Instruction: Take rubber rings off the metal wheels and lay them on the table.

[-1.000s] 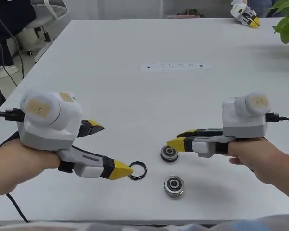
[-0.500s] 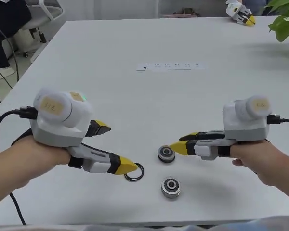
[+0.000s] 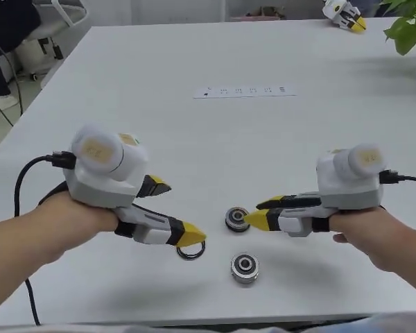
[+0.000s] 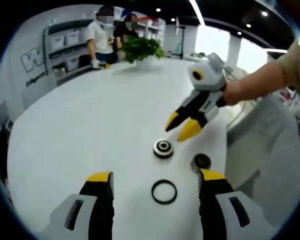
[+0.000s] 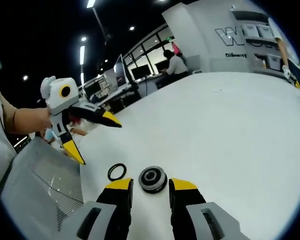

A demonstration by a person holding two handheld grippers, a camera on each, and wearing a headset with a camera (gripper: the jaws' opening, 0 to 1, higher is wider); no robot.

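A loose black rubber ring [image 3: 191, 251] lies flat on the white table [image 3: 215, 139]. My left gripper [image 3: 177, 211] hovers open, its lower yellow tip just above the ring. In the left gripper view the ring [image 4: 164, 191] lies between and ahead of the jaws. Two metal wheels rest to the right, one [image 3: 237, 218] beside the ring and one [image 3: 245, 267] nearer the front edge. My right gripper [image 3: 258, 212] points left, its jaws a small gap apart with nothing between them, the tips at the farther wheel [image 5: 152, 179].
A flat white strip with sockets [image 3: 239, 91] lies mid-table. Another gripper [image 3: 343, 14] sits at the far right corner beside a green plant [image 3: 409, 31]. A black cable [image 3: 24, 187] trails from my left gripper. An office chair [image 3: 52, 31] stands past the far left edge.
My left gripper has moved right, bringing its lower tip over the ring. My right gripper has dropped slightly, so its tips are level with the farther wheel. The ring and wheels have stayed put.
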